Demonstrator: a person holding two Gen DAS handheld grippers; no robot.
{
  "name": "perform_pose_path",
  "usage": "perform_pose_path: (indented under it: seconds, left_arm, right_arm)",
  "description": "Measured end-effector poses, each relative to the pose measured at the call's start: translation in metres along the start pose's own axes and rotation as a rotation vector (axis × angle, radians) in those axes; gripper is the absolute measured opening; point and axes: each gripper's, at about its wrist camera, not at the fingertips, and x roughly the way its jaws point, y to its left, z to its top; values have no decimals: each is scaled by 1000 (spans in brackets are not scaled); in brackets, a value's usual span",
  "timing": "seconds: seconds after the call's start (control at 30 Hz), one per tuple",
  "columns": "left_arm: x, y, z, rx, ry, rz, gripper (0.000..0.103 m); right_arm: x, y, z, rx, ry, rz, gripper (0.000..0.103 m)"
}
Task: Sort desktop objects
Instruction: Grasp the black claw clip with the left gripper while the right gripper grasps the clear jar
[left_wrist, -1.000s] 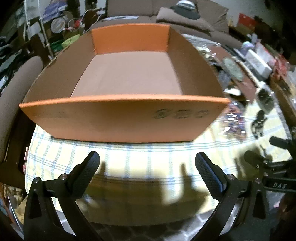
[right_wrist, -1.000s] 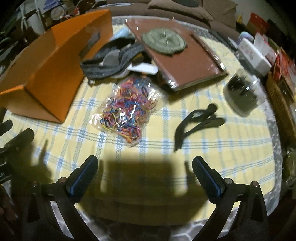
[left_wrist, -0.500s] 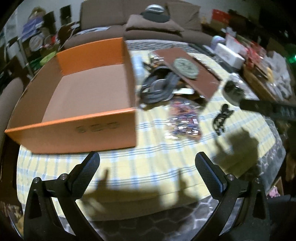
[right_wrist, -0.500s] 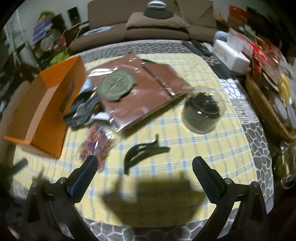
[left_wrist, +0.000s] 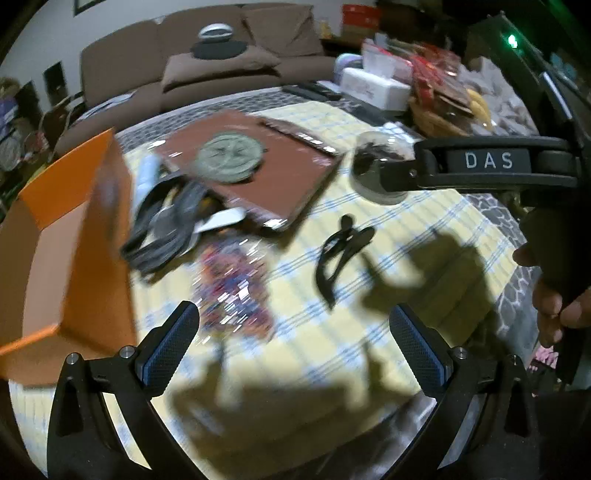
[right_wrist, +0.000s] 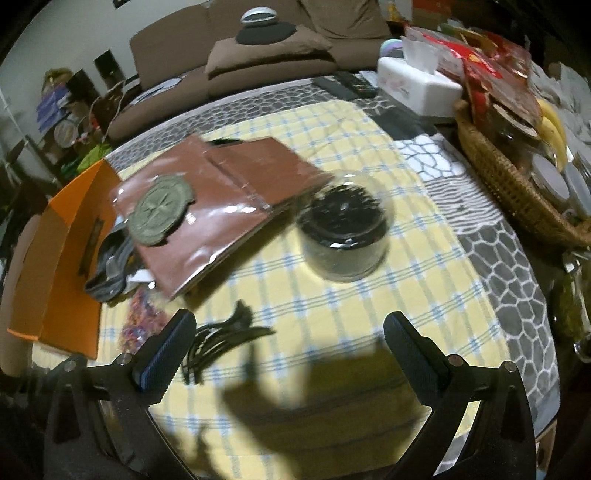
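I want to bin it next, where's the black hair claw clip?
The black hair claw clip lies on the checked cloth, between the rubber-band bag and the clear jar.

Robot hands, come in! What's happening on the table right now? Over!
Left gripper open, empty. Right gripper open, empty, facing the clear jar. Hair clip and band bag loose on the cloth, orange box empty. Path clear.

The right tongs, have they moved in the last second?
Yes. The right tongs swung right, from the hair clip toward the jar.
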Motion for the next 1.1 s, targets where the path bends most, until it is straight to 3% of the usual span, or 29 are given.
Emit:
perform_pose_path:
  seconds: [0.3,0.57,0.7,0.77,0.9,1.1]
  left_arm:
    - [40,-24,22,22,27,-32,103]
    - [62,-31,25,42,21,-30,101]
    - [71,-30,26,46,19,-15,87]
    - [73,-28,27,46,13,-14,72]
    - [81,-20,29,15,22,-57,69]
    - [79,-14,29,-8,25,-102,43]
  right_arm:
    - [10,-42,17,63,-12,-22,103]
    - [39,-50,33,45,-21,-64,103]
    - [56,-45,43,-4,-33,-90,103]
    - [63,-41,47,-26,-28,-105,103]
    - [75,-33,49,-60,-16,-112,103]
    - [85,-28,50,-81,-5,-126,101]
